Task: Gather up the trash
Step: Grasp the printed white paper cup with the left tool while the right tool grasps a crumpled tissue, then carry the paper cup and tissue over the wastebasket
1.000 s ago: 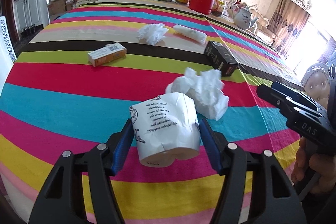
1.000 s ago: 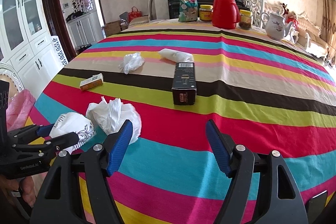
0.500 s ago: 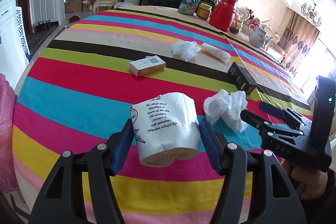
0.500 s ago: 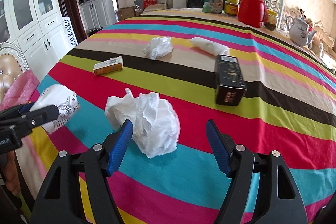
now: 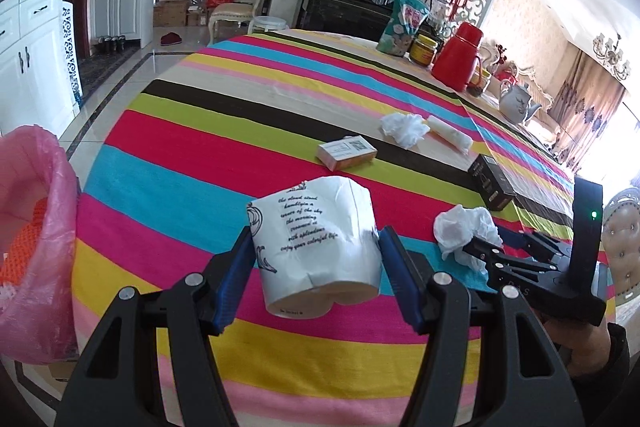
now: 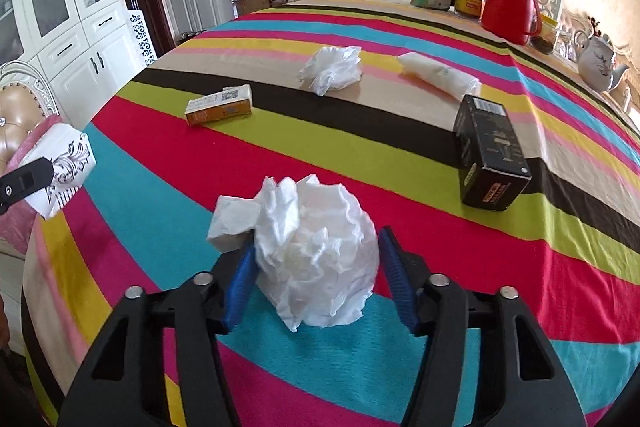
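My left gripper (image 5: pixel 316 259) is shut on a crushed white paper cup (image 5: pixel 316 247) with black print and holds it above the table's near edge; the cup also shows in the right wrist view (image 6: pixel 60 169). My right gripper (image 6: pixel 316 267) stands with its jaws on both sides of a crumpled white tissue ball (image 6: pixel 312 247) on the striped tablecloth (image 6: pixel 460 267), touching or nearly touching it. That tissue also shows in the left wrist view (image 5: pixel 466 231). A pink-lined trash bin (image 5: pixel 32 239) stands at the left beside the table.
Further back lie a small orange box (image 6: pixel 219 105), another crumpled tissue (image 6: pixel 332 69), a white wrapped roll (image 6: pixel 438 77) and a black box (image 6: pixel 490 155). A red thermos (image 6: pixel 510 1), a jar, a snack bag and a teapot stand at the far edge.
My left gripper has swung left with the cup, bringing the pink bin into view. My right gripper has moved forward around the tissue ball and its jaws have narrowed.
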{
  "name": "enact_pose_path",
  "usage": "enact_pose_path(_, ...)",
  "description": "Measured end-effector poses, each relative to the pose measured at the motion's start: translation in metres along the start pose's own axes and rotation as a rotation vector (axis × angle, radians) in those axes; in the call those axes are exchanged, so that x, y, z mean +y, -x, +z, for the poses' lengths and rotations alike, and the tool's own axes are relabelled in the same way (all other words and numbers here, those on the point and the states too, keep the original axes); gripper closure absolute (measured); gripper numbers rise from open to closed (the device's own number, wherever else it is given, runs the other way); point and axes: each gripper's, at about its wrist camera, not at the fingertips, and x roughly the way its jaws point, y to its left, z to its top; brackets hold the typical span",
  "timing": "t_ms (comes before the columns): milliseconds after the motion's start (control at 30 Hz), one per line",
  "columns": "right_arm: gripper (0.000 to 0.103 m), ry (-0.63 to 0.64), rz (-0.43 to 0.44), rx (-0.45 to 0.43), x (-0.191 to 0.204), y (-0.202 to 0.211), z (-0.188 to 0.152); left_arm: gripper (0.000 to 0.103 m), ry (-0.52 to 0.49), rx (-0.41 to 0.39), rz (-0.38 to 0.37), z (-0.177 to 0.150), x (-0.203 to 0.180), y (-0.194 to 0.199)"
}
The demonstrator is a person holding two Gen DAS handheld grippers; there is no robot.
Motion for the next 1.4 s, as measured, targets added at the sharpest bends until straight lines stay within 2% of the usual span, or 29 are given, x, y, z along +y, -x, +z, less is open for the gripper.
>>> enact_pose_path(67,0.068,0.011,0.001,-0.001,0.004,0.002,-0.001,0.042,0.009,-0.006,0.005,0.000,0.006,0.003)
enact_pose_path(167,0.080,0.013,0.005,-0.010,0.007,0.006,-0.001,0.042,0.021,-0.017,0.013,0.001,0.013,0.009)
enact_pose_path(267,0.083,0.020,0.010,-0.025,0.010,0.013,-0.001,0.042,0.029,-0.029,0.020,0.002,0.022,0.017)
enact_pose_path(567,0.085,0.041,0.026,-0.094,0.027,0.040,0.014,0.042,0.064,-0.088,0.058,0.010,0.052,0.046)
enact_pose_path(867,0.085,0.079,0.071,-0.146,0.064,0.056,0.034,0.042,0.107,-0.151,0.115,0.016,0.093,0.083)
enact_pose_path(1400,0.085,0.202,0.214,-0.212,0.184,0.074,0.077,0.042,0.187,-0.260,0.248,0.021,0.173,0.158)
